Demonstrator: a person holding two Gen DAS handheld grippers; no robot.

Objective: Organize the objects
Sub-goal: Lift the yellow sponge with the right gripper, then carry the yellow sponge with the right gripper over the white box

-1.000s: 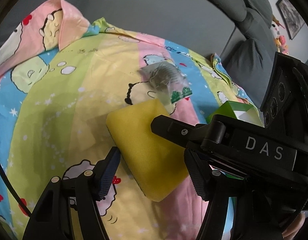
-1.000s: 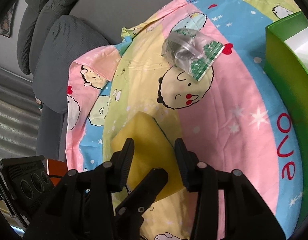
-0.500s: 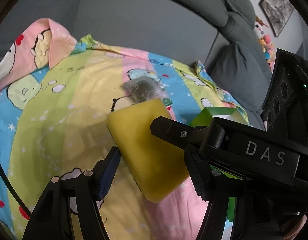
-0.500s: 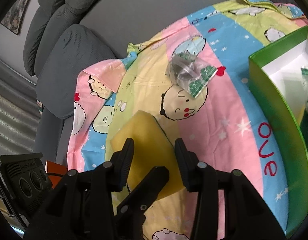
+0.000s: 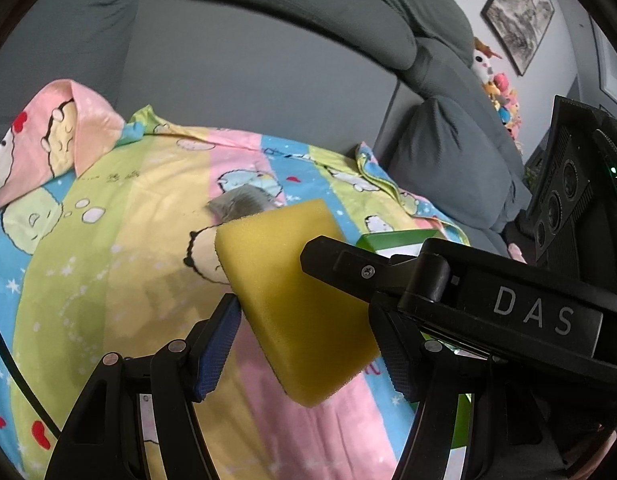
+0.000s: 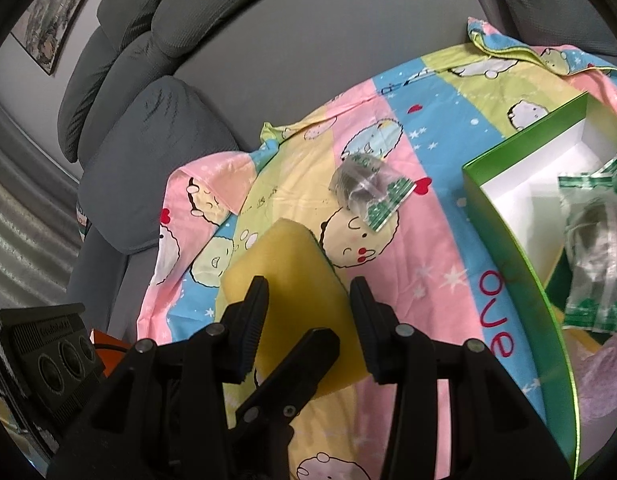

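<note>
The yellow sponge [image 5: 292,296] was held clear above the cartoon-print sheet [image 5: 108,240], clamped between the pads of the left gripper [image 5: 308,344] and, crosswise, the right gripper [image 6: 308,320], near the green box [image 6: 508,216].

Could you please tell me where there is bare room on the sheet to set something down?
Free: the yellow stripe of the sheet between its folded pink corner and the sponge; the pink stripe between the loose bag and the green box. The box's near end is crowded.
</note>
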